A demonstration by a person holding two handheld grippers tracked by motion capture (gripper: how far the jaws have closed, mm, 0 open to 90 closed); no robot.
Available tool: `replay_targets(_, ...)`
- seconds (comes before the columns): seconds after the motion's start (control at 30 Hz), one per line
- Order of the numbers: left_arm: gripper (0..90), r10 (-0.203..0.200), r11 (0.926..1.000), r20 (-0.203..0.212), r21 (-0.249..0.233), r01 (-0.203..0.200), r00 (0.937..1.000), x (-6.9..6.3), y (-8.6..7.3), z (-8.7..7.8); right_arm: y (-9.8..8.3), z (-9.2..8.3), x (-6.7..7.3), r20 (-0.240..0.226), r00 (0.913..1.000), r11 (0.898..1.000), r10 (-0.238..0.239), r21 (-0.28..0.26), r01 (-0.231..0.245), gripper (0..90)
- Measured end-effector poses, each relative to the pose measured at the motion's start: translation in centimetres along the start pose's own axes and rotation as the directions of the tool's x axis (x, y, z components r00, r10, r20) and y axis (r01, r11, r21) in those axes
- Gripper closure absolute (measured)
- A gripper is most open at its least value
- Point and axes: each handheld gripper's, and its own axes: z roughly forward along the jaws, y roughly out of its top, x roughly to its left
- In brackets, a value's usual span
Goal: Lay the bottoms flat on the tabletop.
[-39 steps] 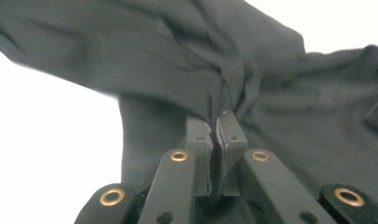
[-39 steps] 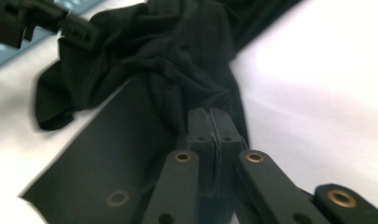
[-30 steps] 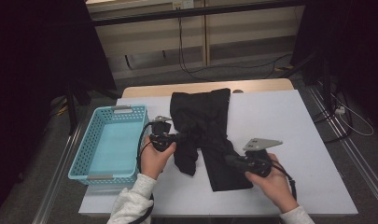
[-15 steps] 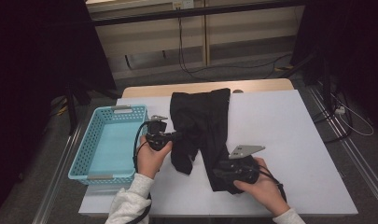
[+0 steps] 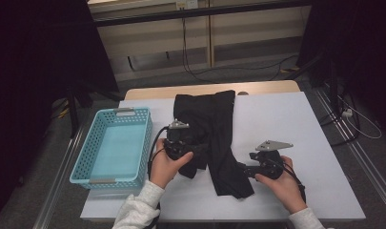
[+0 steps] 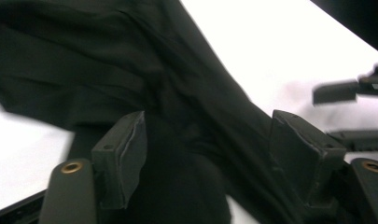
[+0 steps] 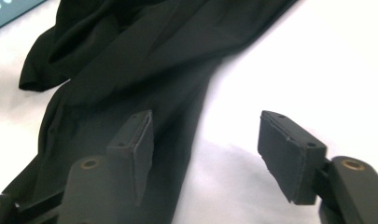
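The black trousers (image 5: 214,138) lay folded lengthwise at the centre of the bench (image 5: 295,124). Both the left tongs (image 6: 210,154) and right tongs (image 7: 205,149) had just been opening, wide apart and gripping nothing. The basket (image 5: 86,164) at nine o'clock was not yet filled.

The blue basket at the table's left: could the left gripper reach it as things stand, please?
Probably yes. The left gripper stands open over the black garment, gripping nothing, and only bare table lies between it and the blue basket beside it.
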Motion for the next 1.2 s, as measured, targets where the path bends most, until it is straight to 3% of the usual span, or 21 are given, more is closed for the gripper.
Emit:
replay_targets(0.1,30.6,0.006,0.9986,0.014,0.052,-0.007,0.9999,-1.0,-0.5,0.9,0.0,-0.2,-0.2,0.035,0.9994,1.0,0.007,-0.015,-0.006,30.6)
replay_targets(0.27,39.0,-0.028,0.9897,0.04,0.141,0.022,0.9988,-1.6,-1.6,2.7,-0.2,-0.3,-0.7,0.095,0.9953,1.0,0.021,-0.021,-0.019,25.7)
replay_targets(0.37,38.8,-0.038,0.9868,0.051,0.159,0.03,0.998,-2.0,-2.0,3.3,-0.3,-0.2,-0.7,0.107,0.9942,1.0,0.015,-0.017,-0.014,25.3)
replay_targets(0.43,47.5,-0.028,0.9832,0.057,0.182,0.017,0.998,-2.4,-2.1,3.6,-0.3,-0.1,-0.7,0.107,0.9941,1.0,0.014,-0.015,-0.012,25.2)
replay_targets(0.6,66.1,-0.051,0.9773,0.092,0.21,0.031,0.9944,-2.4,-2.5,4.3,-0.3,0.0,-0.6,0.11,0.9937,1.0,0.021,-0.015,-0.019,24.7)
replay_targets(0.63,75.0,-0.057,0.9774,0.095,0.208,0.036,0.9938,-2.3,-2.5,4.4,-0.3,0.0,-0.6,0.112,0.9935,1.0,0.021,-0.016,-0.019,24.7)
replay_targets(0.77,86.5,-0.058,0.9805,0.107,0.193,0.036,0.9926,-2.1,-2.1,4.1,-0.3,0.0,-0.7,0.118,0.9928,1.0,0.019,-0.012,-0.018,24.6)
replay_targets(1.0,87.5,-0.127,0.9868,0.101,0.114,0.115,0.9868,0.2,-0.8,1.1,-0.1,0.1,-0.6,0.125,0.9918,0.999,0.025,-0.026,-0.022,23.5)
replay_targets(1.2,87.4,-0.161,0.9852,0.068,0.07,0.157,0.9846,2.1,-0.5,-0.6,0.3,0.7,0.3,0.113,0.9936,1.0,0.01,-0.03,-0.007,22.6)
